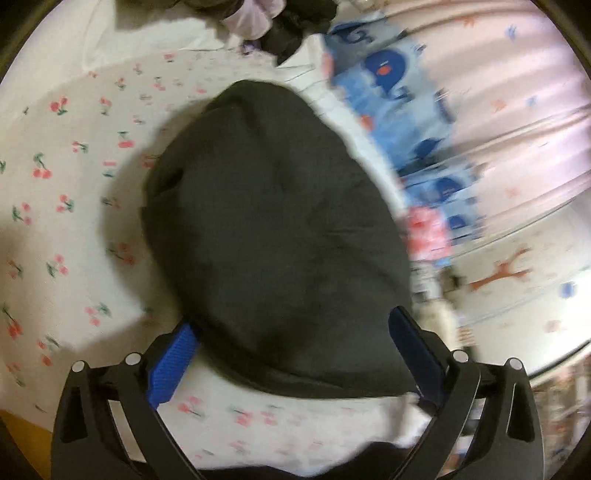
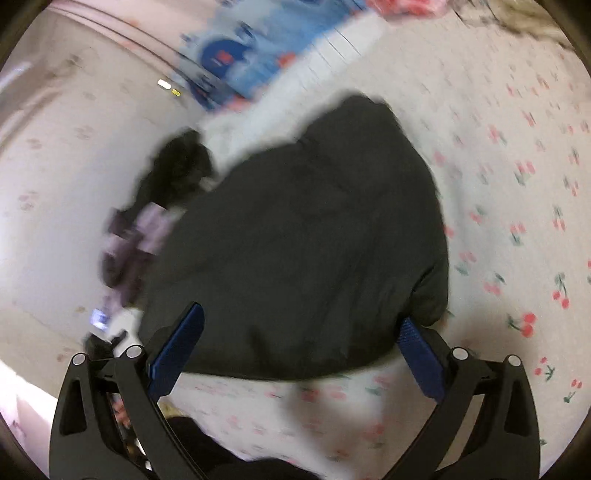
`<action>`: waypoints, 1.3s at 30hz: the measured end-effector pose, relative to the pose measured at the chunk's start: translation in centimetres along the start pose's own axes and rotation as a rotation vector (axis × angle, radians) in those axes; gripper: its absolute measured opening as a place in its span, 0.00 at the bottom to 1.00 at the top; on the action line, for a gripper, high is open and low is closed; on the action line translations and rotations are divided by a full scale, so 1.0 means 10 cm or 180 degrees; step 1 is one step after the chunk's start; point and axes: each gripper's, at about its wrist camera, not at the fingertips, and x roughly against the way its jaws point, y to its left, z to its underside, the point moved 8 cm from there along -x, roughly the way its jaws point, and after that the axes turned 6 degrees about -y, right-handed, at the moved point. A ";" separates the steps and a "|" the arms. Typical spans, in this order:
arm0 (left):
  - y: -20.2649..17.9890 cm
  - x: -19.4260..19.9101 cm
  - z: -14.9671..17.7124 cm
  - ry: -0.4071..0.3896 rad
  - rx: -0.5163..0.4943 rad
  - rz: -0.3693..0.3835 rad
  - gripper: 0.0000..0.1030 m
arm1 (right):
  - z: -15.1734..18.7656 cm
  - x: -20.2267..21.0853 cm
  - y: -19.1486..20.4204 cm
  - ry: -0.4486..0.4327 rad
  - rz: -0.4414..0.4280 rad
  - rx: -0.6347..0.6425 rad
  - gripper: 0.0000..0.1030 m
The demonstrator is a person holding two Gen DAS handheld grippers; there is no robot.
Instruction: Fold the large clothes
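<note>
In the left wrist view, a dark folded garment (image 1: 273, 236) fills the middle of the frame on a white sheet printed with cherries (image 1: 70, 177), while the left gripper (image 1: 295, 343) at the bottom has its blue-padded jaws spread wide to either side of the garment's near edge, clamping nothing; a blue patterned cloth (image 1: 402, 110) lies blurred at the upper right and a lilac and black heap (image 1: 266, 22) at the top. In the right wrist view, the same dark garment (image 2: 306, 240) sits at centre on the cherry sheet (image 2: 517, 221), the right gripper (image 2: 303, 343) at the bottom likewise stands wide apart around its near edge, and a lilac and black bundle (image 2: 147, 229) lies at its left.
</note>
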 end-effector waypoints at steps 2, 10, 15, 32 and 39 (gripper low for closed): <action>0.11 -0.13 0.01 0.0074 0.0172 -0.0023 0.93 | 0.06 -0.07 -0.14 0.0077 0.0073 -0.0060 0.94; 0.03 -0.40 -0.21 0.0097 0.0324 -0.0109 0.69 | -0.30 -0.24 -0.02 -0.0289 -0.0340 -0.0471 0.79; -0.19 -0.26 -0.24 0.0200 0.0073 -0.0079 0.26 | -0.56 -0.11 0.17 -0.0433 -0.0297 -0.0335 0.17; 0.22 1.23 0.54 0.0169 -0.0195 -0.0483 0.60 | 0.19 1.43 -0.27 -0.0608 0.0356 0.0035 0.54; -0.45 1.53 -0.23 -0.0801 -0.0810 -0.0734 0.66 | -0.44 0.88 0.94 -0.0771 0.0527 0.1239 0.72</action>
